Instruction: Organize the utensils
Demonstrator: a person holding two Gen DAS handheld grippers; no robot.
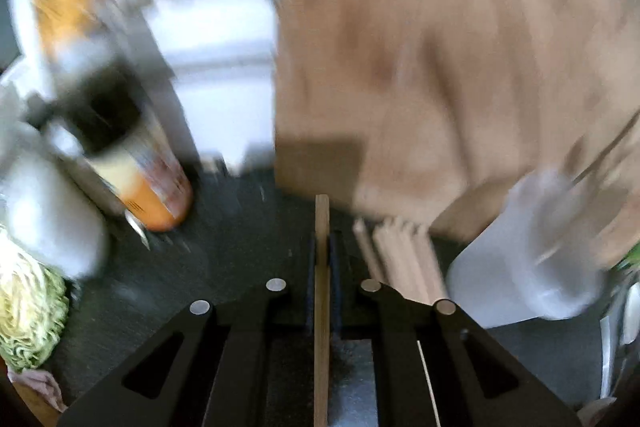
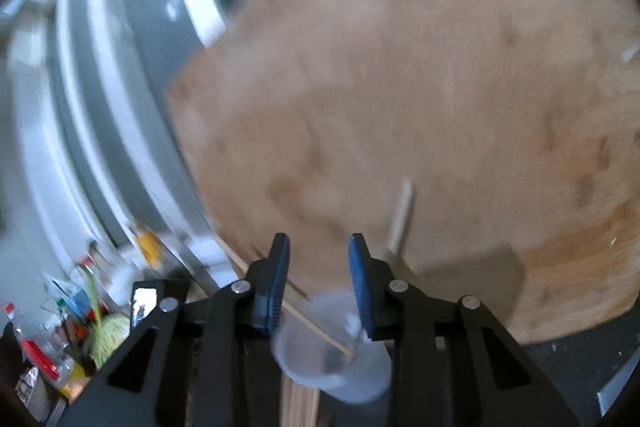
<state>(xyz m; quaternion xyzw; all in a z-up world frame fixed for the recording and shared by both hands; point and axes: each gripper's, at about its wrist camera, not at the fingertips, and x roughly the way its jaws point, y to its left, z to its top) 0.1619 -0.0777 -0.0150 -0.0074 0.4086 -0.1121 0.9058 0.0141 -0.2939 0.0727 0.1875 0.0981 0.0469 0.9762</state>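
Clamping a single wooden chopstick (image 1: 322,307) between its blue pads, the left gripper (image 1: 322,259) holds the stick upright along its fingers over the dark countertop (image 1: 224,247). Just right of it, a bundle of wooden chopsticks (image 1: 404,259) fans out beside a translucent plastic cup (image 1: 528,251), in front of a large round wooden cutting board (image 1: 460,67). On the left stand a blurred sauce bottle (image 1: 136,163) and a head of cabbage (image 1: 28,311).

From the right wrist view, the right gripper (image 2: 319,267) hangs with its blue pads (image 2: 278,283) set apart and nothing between them, above the plastic cup (image 2: 332,359), which holds a thin chopstick (image 2: 312,323) leaning across its mouth. Another chopstick (image 2: 401,217) shows against the cutting board (image 2: 420,107).
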